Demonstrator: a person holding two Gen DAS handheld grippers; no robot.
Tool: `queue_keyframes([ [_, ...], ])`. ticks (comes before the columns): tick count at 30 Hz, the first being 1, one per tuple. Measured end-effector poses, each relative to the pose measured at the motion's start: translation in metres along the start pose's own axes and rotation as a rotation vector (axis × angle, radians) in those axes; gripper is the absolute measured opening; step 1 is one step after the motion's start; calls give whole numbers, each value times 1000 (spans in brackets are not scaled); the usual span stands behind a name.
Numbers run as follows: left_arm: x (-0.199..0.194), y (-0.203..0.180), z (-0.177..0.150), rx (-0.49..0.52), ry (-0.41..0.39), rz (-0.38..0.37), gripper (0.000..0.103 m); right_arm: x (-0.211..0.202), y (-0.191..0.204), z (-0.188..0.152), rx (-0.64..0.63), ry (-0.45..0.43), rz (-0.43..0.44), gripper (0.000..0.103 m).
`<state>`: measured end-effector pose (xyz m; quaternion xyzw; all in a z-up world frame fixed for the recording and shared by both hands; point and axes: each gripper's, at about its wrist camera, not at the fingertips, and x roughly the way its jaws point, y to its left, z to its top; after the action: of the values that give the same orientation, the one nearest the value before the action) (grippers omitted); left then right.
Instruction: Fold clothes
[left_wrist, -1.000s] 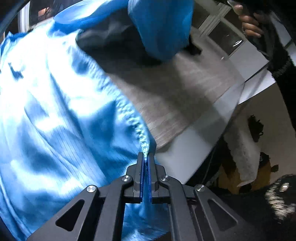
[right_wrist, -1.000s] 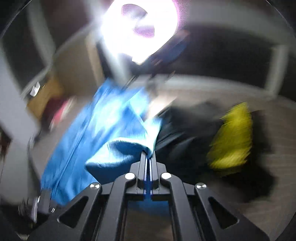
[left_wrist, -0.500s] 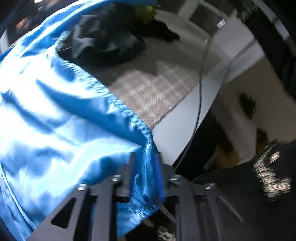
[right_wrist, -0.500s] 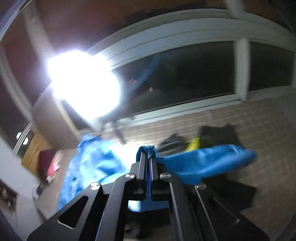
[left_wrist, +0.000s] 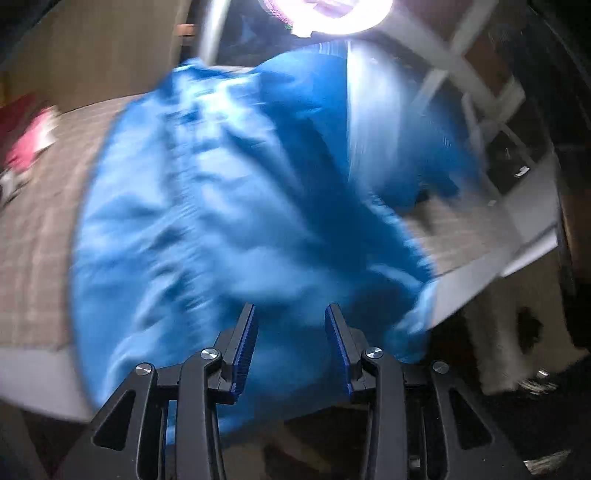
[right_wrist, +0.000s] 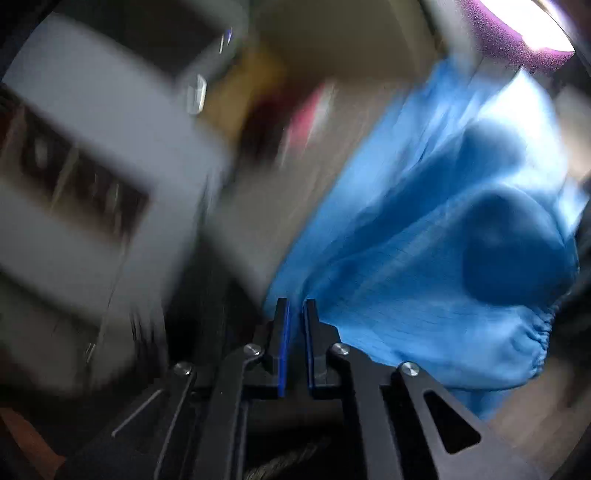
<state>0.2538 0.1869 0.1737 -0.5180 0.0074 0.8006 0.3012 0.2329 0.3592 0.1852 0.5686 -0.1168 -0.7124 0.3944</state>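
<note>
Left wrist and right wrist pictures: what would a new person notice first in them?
First, the big blue garment, which fills the middle of the left wrist picture and lies over the checked cloth. Next, the bright round lamp at the top edge. The left gripper is open in front of the garment.

blue garment, rumpled, spread on bed

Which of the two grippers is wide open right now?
The left gripper: its jaws stand wide apart over the blue garment. The right gripper shows only a narrow slit, nothing visibly between.
</note>
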Motion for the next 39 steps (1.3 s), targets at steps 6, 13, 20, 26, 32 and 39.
queue_keyframes([
  [6, -1, 9, -28, 10, 32, 3, 36, -34, -55, -38, 174, -129, -68, 22],
  [13, 29, -44, -5, 154, 73, -59, 36, -70, -183, 26, 339, -244, -398, 27],
  [20, 78, -103, 10, 350, 129, -54, 46, -27, -247, 65, 180, -84, -625, 27],
  [26, 130, -107, 36, 340, 174, -38, 51, -8, -248, 79, 75, -75, -636, 39],
  [32, 125, -71, 34, 270, 176, -85, 13, -22, -245, 90, 39, -121, -612, 34],
  [39, 78, -39, 24, 208, 126, -5, 12, -15, -250, 96, 18, -31, -565, 40],
])
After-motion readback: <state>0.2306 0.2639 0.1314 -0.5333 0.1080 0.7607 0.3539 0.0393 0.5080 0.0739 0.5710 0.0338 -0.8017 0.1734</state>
